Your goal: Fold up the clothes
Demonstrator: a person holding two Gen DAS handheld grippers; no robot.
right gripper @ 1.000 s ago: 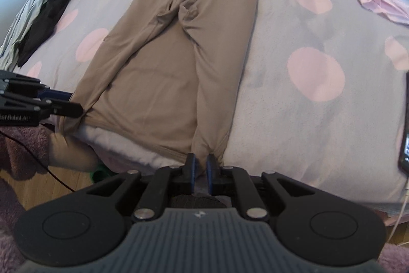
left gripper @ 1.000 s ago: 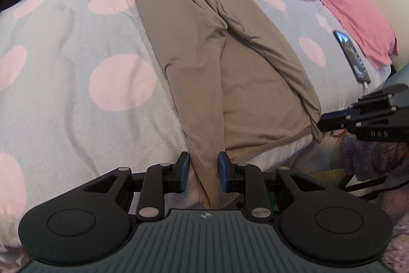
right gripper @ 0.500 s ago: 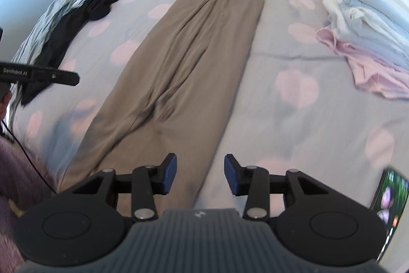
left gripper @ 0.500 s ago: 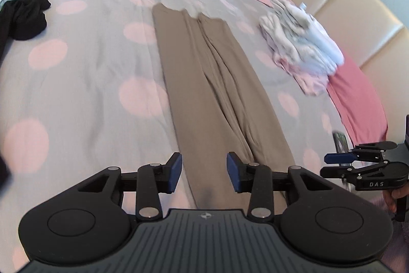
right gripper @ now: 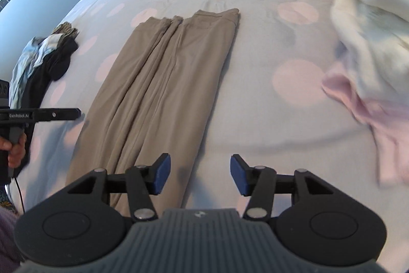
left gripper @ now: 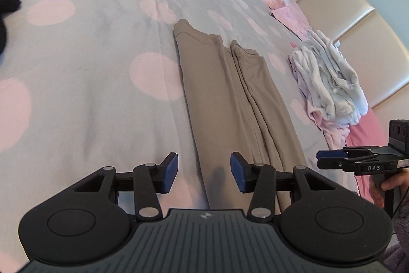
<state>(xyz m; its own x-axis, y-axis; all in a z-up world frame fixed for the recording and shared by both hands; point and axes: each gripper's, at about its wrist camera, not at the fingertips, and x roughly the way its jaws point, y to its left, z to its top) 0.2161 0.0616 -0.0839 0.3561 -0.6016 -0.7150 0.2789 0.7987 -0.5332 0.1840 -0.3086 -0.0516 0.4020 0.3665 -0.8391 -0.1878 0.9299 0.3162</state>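
The left gripper (left gripper: 204, 175), a black tool with two blue pads held in a person's hand, has its jaws apart, and they have just been opening. Nothing is between them. It hangs over the near part of the long tan-brown trousers (left gripper: 230, 104), and its small dark shadow falls on the cloth. The right gripper (right gripper: 200, 176) is the same kind of tool. Its jaws are apart too, have just been opening, and hold nothing. It hangs over the right edge of the trousers (right gripper: 168, 83).

The trousers lie flat and long on the grey bedspread with big pink dots (left gripper: 89, 83). The two legs sit side by side, nearly touching, with their hems at the far end. The cloth looks smooth, with a few long soft creases down the middle.

A messy pile of white and pale pink clothes (left gripper: 329, 83) sits to the right of the trousers, a little apart from them. A heap of black and light blue clothes (right gripper: 41, 63) lies off to the left.

The next step is most likely to fold the trousers. To do it well, each gripper should come down on one side edge, both as far along as each other. Pinch all the layers, not just the top one. Lift both sides together and keep the edges lined up, so the cloth does not twist. Lay it down slowly. Keep clear of the white pile so nothing gets dragged along.
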